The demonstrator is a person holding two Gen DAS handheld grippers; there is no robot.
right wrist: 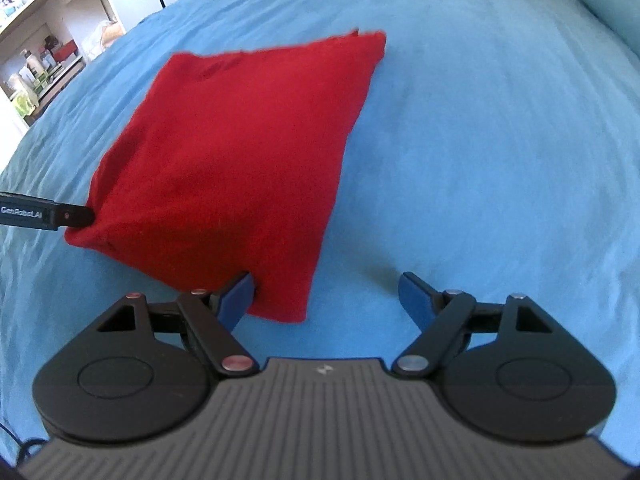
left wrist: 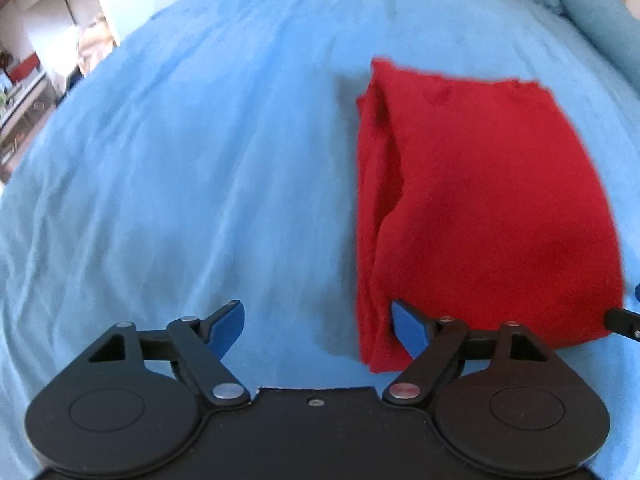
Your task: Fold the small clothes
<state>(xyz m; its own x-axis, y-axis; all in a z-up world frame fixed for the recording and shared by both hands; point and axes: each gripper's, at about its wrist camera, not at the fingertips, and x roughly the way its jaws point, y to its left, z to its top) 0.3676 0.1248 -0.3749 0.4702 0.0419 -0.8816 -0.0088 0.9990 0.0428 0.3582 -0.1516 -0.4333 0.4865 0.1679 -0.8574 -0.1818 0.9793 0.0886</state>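
A folded red garment [left wrist: 480, 200] lies on the blue bedsheet [left wrist: 200, 160]. My left gripper [left wrist: 318, 322] is open, its right finger at the garment's near left corner. In the right wrist view the garment [right wrist: 240, 160] lies ahead and left. My right gripper [right wrist: 326, 296] is open, its left finger touching the garment's near right corner. The left gripper's finger [right wrist: 76, 216] shows at the garment's left corner, and a bit of the right gripper [left wrist: 624, 318] shows at the left wrist view's right edge.
A blue pillow [left wrist: 600, 20] lies at the far right of the bed. Shelves with bottles and boxes [right wrist: 36, 68] stand beyond the bed's left edge. The bedsheet [right wrist: 480, 140] spreads wide right of the garment.
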